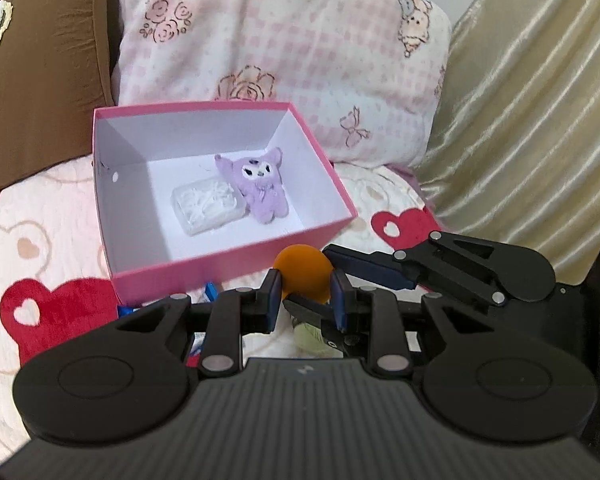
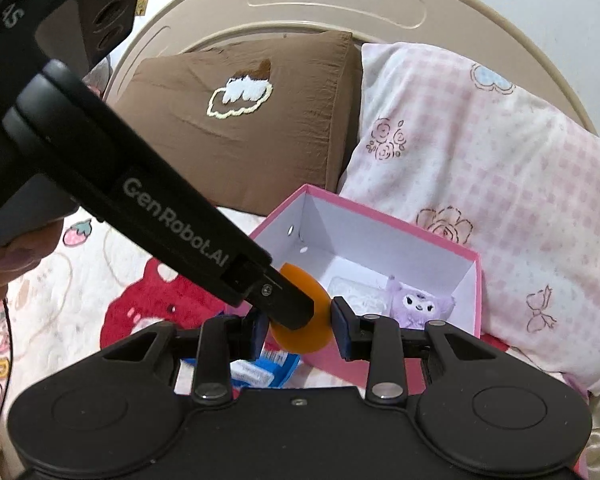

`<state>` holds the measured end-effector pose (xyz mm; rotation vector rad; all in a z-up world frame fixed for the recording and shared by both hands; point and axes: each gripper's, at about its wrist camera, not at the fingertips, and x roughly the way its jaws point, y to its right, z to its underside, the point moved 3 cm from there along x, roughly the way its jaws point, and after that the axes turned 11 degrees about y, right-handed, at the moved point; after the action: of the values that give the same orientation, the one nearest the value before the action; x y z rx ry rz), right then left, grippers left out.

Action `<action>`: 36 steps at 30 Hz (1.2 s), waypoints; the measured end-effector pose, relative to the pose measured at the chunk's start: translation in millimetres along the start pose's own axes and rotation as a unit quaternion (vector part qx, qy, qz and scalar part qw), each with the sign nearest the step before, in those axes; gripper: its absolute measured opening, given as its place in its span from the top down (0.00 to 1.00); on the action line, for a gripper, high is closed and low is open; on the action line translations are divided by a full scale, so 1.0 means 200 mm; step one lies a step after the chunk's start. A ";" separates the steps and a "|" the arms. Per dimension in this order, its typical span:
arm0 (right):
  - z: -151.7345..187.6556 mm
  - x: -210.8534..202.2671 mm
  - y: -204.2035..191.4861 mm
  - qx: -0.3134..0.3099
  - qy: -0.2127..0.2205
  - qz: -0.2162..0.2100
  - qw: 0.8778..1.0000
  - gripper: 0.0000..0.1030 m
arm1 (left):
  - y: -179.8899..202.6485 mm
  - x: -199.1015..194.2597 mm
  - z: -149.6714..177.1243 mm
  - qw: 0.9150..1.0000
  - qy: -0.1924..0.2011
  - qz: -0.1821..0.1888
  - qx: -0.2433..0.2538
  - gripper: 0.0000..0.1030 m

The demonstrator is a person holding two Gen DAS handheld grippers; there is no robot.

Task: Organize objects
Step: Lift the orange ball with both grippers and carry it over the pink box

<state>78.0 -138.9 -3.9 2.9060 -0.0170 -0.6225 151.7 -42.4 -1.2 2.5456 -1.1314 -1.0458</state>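
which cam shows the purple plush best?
Left wrist: the purple plush lies fully visible in the pink box. Right wrist shows only its head and upper body; the right gripper's own linkage hides the rest.

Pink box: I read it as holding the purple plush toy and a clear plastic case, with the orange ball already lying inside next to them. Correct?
Not quite. The orange ball is not in the pink box; it is outside, at the near wall, clamped between the left gripper's fingers. The purple plush toy and clear plastic case do lie inside. The left wrist view shows it.
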 end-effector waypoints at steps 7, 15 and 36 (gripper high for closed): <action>-0.16 0.16 0.12 0.008 -0.029 -0.014 0.999 0.63 | -0.10 0.07 -0.22 0.999 -0.008 0.006 -0.040 0.77; -0.30 0.40 0.30 0.050 -0.054 -0.025 0.997 0.63 | -0.19 0.25 -0.43 0.998 -0.002 -0.003 -0.067 0.77; -0.04 1.15 0.74 0.250 -0.129 -0.028 0.959 0.63 | -0.54 0.92 -0.47 0.992 0.007 -0.045 -0.120 0.77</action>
<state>294.5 -294.6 -64.1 3.2813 -0.1443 -1.1540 363.4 -107.8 -73.9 2.4287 -0.8372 -1.1093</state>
